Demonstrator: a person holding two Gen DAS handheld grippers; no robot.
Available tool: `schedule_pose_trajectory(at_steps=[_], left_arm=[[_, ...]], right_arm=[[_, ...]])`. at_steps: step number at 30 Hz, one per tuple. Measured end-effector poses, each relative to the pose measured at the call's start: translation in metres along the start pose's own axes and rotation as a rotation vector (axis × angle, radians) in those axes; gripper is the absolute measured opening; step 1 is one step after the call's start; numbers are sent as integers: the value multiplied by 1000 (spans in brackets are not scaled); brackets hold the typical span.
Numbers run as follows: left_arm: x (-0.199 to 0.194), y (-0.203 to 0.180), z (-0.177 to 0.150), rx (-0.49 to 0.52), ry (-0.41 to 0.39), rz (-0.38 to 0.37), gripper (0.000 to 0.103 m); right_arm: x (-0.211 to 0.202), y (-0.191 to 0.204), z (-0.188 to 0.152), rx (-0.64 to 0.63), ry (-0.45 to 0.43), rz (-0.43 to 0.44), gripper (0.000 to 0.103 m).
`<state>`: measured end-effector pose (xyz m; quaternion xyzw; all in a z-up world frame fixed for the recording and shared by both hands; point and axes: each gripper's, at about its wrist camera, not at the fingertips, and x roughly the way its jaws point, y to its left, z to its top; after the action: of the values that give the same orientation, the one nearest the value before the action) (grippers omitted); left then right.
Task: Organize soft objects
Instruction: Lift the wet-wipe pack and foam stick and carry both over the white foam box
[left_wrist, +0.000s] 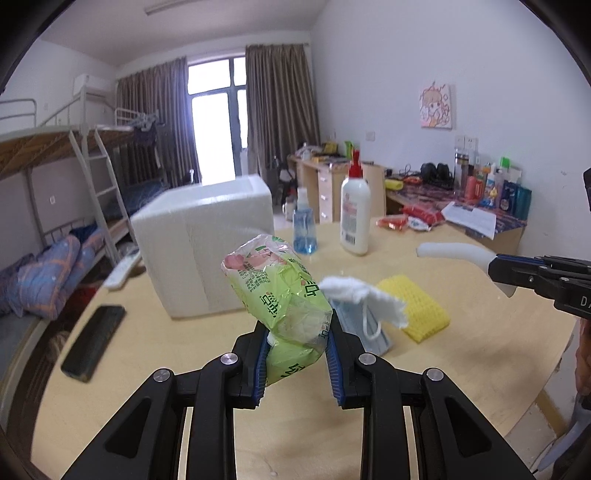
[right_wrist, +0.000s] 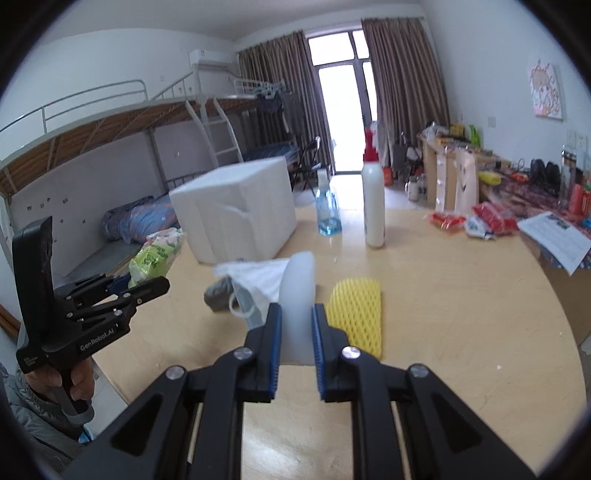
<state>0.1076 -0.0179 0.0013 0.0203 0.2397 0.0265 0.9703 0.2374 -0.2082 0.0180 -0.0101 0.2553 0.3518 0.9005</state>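
My left gripper (left_wrist: 297, 339) clamps the green tissue pack (left_wrist: 280, 291) above the bench (left_wrist: 480, 350); my right gripper (right_wrist: 297, 332) grips a white foam strip (right_wrist: 297, 295); only the left view shows the black phone (left_wrist: 92, 341); only the right shows a grey cloth (right_wrist: 218, 294) beside the face mask (right_wrist: 255, 288).

My left gripper (left_wrist: 295, 354) and right gripper (right_wrist: 297, 332) are matte black linkages with silver screws and blue ribbed pads (right_wrist: 317, 332). White "GenRoboLAI" lettering marks the left one's side; my bare hand (right_wrist: 75, 376) shows below a grey sleeve (right_wrist: 29, 406).
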Motion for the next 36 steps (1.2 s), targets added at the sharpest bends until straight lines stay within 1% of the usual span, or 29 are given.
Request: schedule_pose_trajectory(at_steps=[7, 12, 15, 17, 19, 27, 32, 36], left_arm=[[-10, 13, 10, 36, -79, -19, 29], [-14, 24, 14, 39, -107, -33, 29], [-20, 35, 17, 34, -134, -20, 29], [-21, 42, 18, 30, -134, -4, 29], [-23, 52, 16, 11, -129, -6, 29], [-30, 83, 6, -21, -118, 28, 29], [-32, 94, 8, -45, -125, 39, 29], [-26, 100, 11, -64, -117, 33, 29]], right_arm=[[-9, 15, 13, 20, -79, 14, 19], [-4, 28, 19, 20, -109, 21, 19], [0, 33, 21, 19, -117, 33, 19], [4, 38, 23, 14, -123, 48, 19], [10, 44, 27, 8, -125, 62, 19], [35, 75, 38, -42, -113, 127, 19], [48, 91, 43, -58, -102, 163, 19], [53, 99, 43, -68, -95, 167, 19]])
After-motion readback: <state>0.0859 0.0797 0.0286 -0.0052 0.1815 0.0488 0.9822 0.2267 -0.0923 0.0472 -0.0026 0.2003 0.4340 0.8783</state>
